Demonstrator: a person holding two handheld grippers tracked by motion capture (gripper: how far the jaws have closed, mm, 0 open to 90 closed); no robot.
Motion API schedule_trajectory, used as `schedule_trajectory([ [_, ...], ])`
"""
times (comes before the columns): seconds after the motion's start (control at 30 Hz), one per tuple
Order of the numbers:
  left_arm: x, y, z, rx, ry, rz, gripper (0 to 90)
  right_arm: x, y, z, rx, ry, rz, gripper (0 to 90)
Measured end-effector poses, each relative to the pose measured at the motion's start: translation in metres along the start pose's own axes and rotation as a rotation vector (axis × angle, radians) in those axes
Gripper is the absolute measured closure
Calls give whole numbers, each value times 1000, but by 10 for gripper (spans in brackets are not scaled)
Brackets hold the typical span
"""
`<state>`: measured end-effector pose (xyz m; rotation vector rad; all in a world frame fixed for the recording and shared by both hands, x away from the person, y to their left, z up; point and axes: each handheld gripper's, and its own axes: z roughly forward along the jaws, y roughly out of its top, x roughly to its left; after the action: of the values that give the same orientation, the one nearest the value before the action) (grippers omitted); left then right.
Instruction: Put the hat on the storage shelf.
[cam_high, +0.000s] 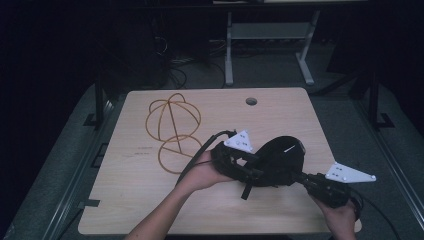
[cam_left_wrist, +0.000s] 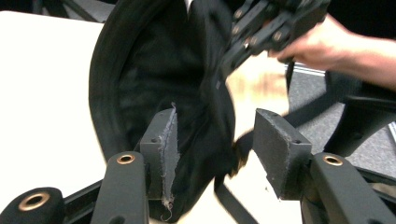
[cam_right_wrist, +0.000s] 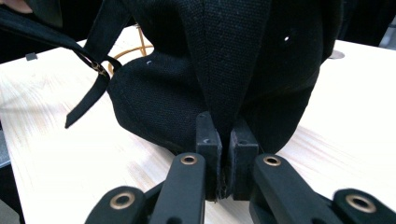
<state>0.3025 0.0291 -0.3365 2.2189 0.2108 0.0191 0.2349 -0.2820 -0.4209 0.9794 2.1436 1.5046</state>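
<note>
A black fabric cap is held just above the wooden table, right of centre. My right gripper comes in from the lower right and is shut on it; in the right gripper view its pads pinch a fold of the cap. My left gripper is at the cap's left side. In the left gripper view its jaws stand apart, with the cap's edge lying against the left pad and clear of the other. The cap's strap dangles loose.
A gold wire head-shaped stand lies on the table's far left. A round cable hole sits near the far edge. A grey desk frame stands on the floor beyond. Black cables trail from both grippers.
</note>
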Motion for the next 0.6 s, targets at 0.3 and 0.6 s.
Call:
schedule_trajectory([
  [0.3,2,-30,-17,-10,55,-28,484,-10,7,-5,-2,-7,16,860],
  [0.6,-1,-59,-21,19,76,-48,466,-13,29,-8,17,-18,-23,861],
])
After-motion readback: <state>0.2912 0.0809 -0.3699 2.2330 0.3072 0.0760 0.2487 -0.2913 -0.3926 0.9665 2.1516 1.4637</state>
